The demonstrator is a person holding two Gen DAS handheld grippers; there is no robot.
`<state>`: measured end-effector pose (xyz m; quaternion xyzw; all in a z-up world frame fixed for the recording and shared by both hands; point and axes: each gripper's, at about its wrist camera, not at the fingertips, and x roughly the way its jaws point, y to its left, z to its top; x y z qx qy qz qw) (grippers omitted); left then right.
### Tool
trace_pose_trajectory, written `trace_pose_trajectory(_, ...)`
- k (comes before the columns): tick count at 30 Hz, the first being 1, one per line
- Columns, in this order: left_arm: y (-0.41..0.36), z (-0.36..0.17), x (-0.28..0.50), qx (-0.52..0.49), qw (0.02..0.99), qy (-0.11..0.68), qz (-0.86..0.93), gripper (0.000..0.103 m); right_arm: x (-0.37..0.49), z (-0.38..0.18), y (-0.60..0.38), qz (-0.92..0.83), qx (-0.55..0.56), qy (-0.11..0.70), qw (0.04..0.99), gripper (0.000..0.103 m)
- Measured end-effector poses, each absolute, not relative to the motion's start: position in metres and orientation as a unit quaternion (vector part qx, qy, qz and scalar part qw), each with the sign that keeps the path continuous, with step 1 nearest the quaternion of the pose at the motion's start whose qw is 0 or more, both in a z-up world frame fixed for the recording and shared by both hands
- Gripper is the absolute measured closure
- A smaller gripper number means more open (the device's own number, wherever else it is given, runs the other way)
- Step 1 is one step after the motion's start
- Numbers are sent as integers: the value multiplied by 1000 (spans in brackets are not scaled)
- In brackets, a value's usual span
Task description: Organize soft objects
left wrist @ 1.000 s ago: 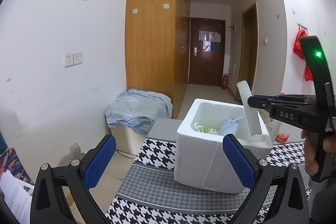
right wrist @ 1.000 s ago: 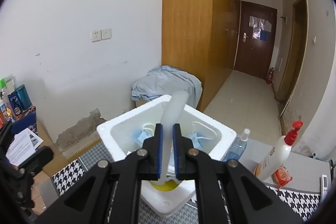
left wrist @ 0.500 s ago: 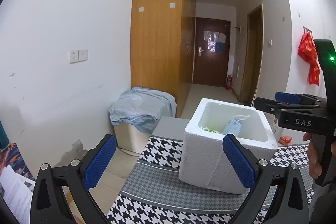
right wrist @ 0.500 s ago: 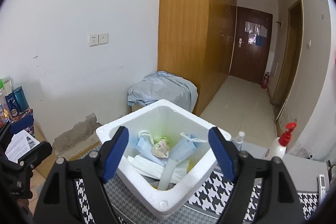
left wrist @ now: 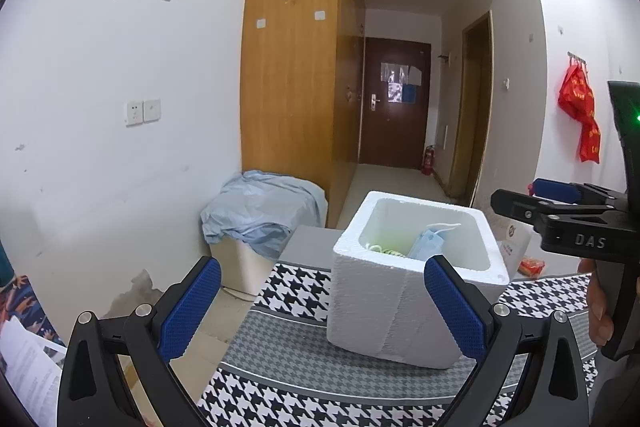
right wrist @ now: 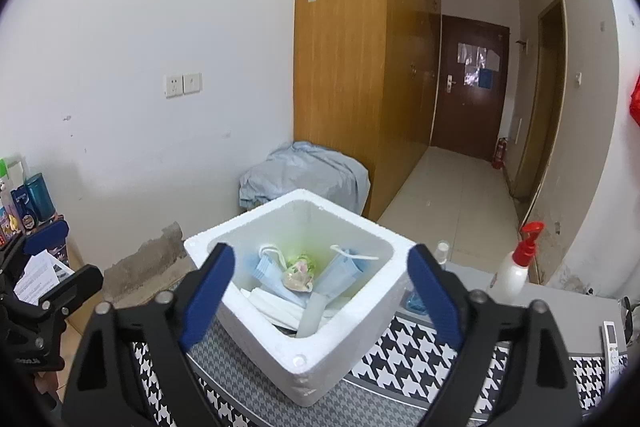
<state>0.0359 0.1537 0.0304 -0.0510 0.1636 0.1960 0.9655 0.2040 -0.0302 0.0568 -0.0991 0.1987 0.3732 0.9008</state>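
Lying slanted inside the foam box [right wrist: 304, 359], the white foam strip [right wrist: 311, 313] is seen just below and ahead of the right gripper [right wrist: 320, 287], whose jaws have just been opening and now stand wide and empty. The left gripper [left wrist: 320, 303], also spread wide with nothing held, is kept farther from the box.

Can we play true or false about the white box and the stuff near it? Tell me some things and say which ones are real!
1. The white foam box has blue face masks inside. True.
2. The right gripper is squeezing a white strip. False: its jaws have just been opening, they stand wide apart, and the pale strip lies in the box.
3. A lid covers the box. False: the top is open.
4. A bottle with a red pump stands on the table beside the box. True.
5. The left gripper is holding a mask. False: its jaws are open and empty.
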Motion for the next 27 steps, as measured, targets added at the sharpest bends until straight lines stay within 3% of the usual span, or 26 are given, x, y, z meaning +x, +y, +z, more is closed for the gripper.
trace_pose_trajectory(6,144,35,34,-40,969,158,188,1,193,64,-43,366,-94,174,909,3)
trace_pose_trajectory(27,102,52,27,-27,980,135,147,1,164,71,-101,345,-56,148,925,1)
